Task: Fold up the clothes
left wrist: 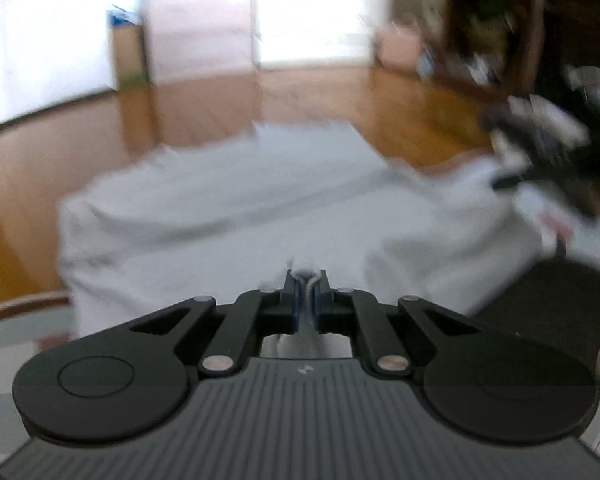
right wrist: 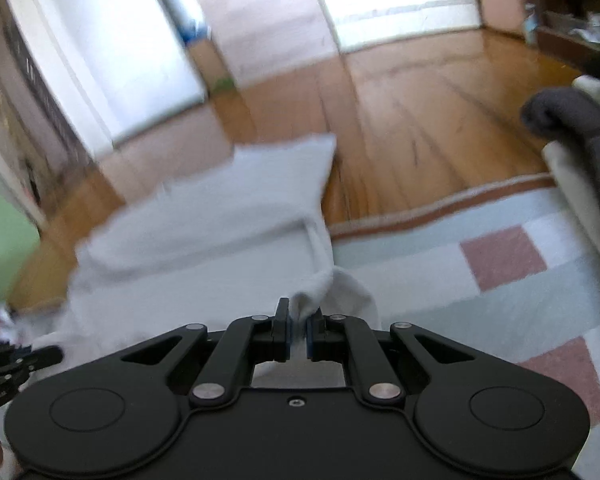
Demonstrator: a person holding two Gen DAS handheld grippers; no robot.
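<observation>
One white cloth garment [left wrist: 228,208] spread over wooden plank floor [right wrist: 440,120] and checked mat [right wrist: 500,260]. Left gripper [left wrist: 306,280] and right gripper [right wrist: 298,316] each pinch its edge.

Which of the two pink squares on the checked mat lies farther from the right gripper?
The upper pink square, beside the wooden floor; the other lies lower, nearer the right gripper.

No words, labels or numbers can be read; only a tiny pale emblem [left wrist: 303,369] sits on the ribbed gripper body, at six o'clock.
</observation>
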